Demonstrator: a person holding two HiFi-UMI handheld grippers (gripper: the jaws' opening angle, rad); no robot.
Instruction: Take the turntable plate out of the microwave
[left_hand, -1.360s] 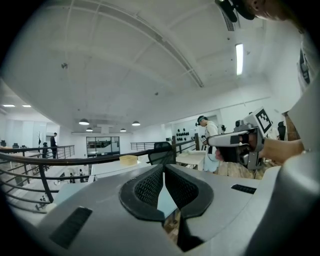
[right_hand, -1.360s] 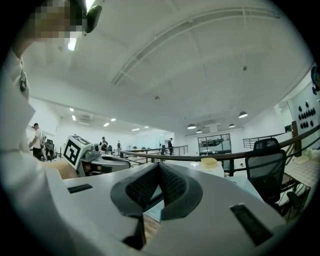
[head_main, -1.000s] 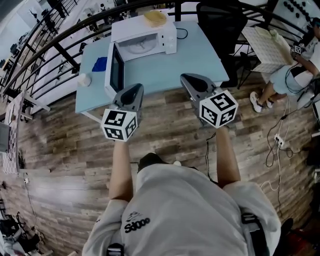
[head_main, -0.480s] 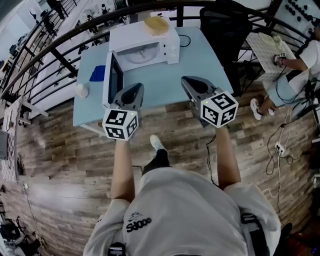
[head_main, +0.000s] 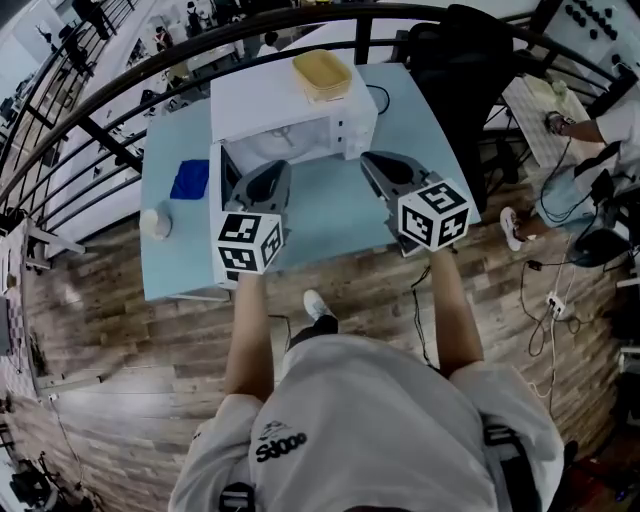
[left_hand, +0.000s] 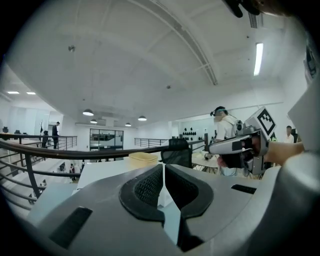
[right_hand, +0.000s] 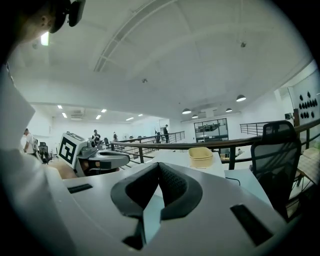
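Observation:
A white microwave (head_main: 290, 105) stands at the back of a light blue table (head_main: 330, 215), its door (head_main: 222, 172) swung open to the left. Inside, part of the pale turntable plate (head_main: 275, 143) shows through the opening. My left gripper (head_main: 270, 176) is shut and empty, its tips just in front of the open cavity. My right gripper (head_main: 372, 160) is shut and empty too, near the microwave's front right corner. In the left gripper view the microwave's white top (left_hand: 107, 172) lies beyond the closed left gripper (left_hand: 164, 172). The right gripper (right_hand: 159, 170) also shows closed.
A yellow basket (head_main: 322, 73) sits on the microwave. A blue cloth (head_main: 189, 179) and a small white cup (head_main: 155, 222) lie at the table's left. A black office chair (head_main: 462, 70) stands at the right, a dark railing (head_main: 120, 75) behind. A seated person (head_main: 600, 130) is far right.
The person has stepped toward the table. Both grippers have come forward from over the floor to right in front of the open microwave, still shut.

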